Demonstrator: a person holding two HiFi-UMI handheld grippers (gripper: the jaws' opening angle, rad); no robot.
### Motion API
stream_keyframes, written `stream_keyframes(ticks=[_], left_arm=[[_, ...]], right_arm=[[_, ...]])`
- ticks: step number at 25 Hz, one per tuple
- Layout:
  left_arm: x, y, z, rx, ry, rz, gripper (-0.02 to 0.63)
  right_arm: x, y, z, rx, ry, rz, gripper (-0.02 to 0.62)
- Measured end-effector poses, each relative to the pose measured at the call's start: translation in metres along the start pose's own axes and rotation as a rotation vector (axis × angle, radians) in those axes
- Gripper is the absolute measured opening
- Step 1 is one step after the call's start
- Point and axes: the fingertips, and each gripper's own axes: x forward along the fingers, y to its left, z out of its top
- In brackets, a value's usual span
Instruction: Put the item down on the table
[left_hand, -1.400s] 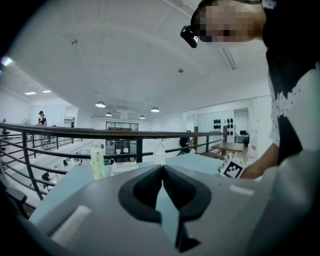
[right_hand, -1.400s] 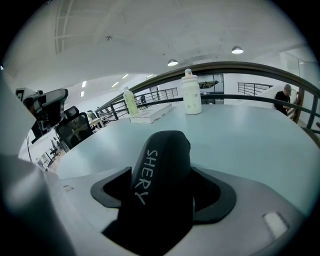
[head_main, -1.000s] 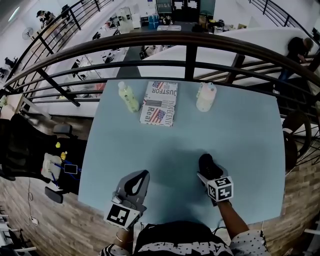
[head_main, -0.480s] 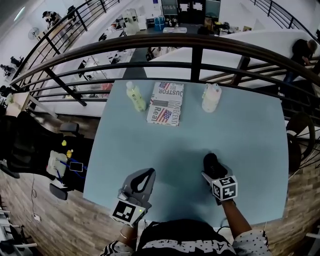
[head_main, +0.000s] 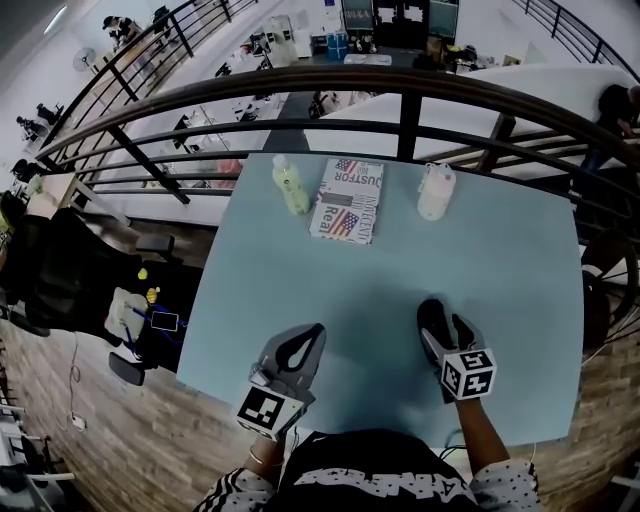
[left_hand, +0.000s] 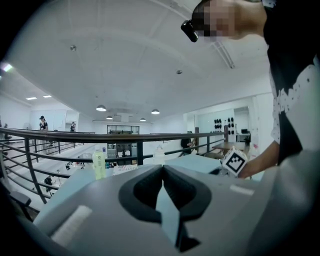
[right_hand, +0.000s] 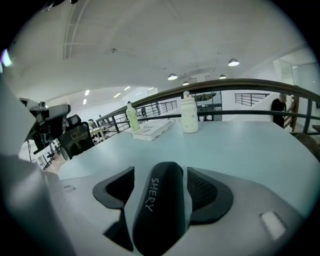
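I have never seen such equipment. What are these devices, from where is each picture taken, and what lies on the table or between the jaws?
No robot here: a person holds two two-jaw grippers. The head view looks down from the person's head onto a light-blue table. The two gripper views come from cameras riding on each gripper. Near the far edge are a green bottle, a printed booklet and a white bottle. The left gripper is shut and empty. The right gripper has a black item marked SHERY between its jaws, which are closing; the pads do not seem to press it.
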Motion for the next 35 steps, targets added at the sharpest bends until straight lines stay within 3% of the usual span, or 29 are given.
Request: stream_keyframes(ticks=[20, 35], left_arm=[[-0.025, -0.030, 0.017, 0.063, -0.042, 0.002, 0.000], [-0.048, -0.062, 0.023, 0.091, -0.072, -0.017, 0.000]], right_arm=[[-0.078, 0.023, 0.064, 0.056, -0.304, 0.062, 0.003], [-0.143, 0.049, 0.085, 0.041, -0.436, 0.106, -0.003]])
